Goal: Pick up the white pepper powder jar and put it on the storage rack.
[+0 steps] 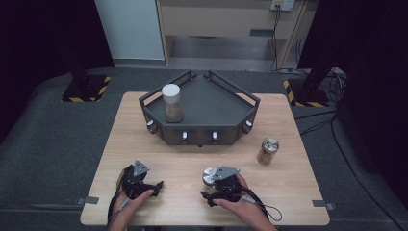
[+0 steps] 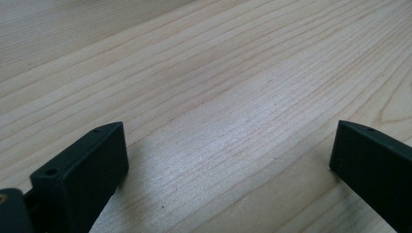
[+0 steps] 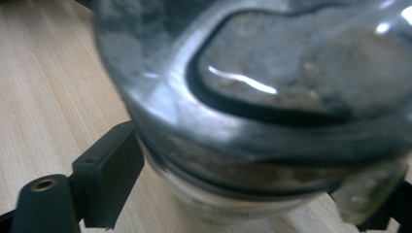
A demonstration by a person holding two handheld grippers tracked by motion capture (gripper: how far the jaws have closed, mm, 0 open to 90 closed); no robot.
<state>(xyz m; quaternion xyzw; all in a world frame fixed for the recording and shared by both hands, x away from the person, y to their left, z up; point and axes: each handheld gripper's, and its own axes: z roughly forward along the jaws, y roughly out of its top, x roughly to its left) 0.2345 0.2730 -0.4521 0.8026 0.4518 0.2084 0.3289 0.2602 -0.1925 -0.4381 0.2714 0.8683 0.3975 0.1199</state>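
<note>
In the high view, the left gripper sat at the lower left of the wooden desk, held by a hand cut off by the bottom edge of the frame. The right gripper lay at lower centre, with a metal-lidded jar at its tip; the gripper's grey plate covered part of the jar. A second jar with a shiny lid stood alone at right of centre. A dark tray filled the upper middle of the desk, and a white-capped jar stood in its left part.

In the left gripper view, the fingers stood wide apart over bare wood, the right one cut off by the frame edge.

In the right gripper view, the metal-lidded jar loomed close and blurred, its top cut off. The fingers flanked its lower body at either side; whether they pressed on it was hard to tell, as the right finger was mostly hidden behind the jar.
</note>
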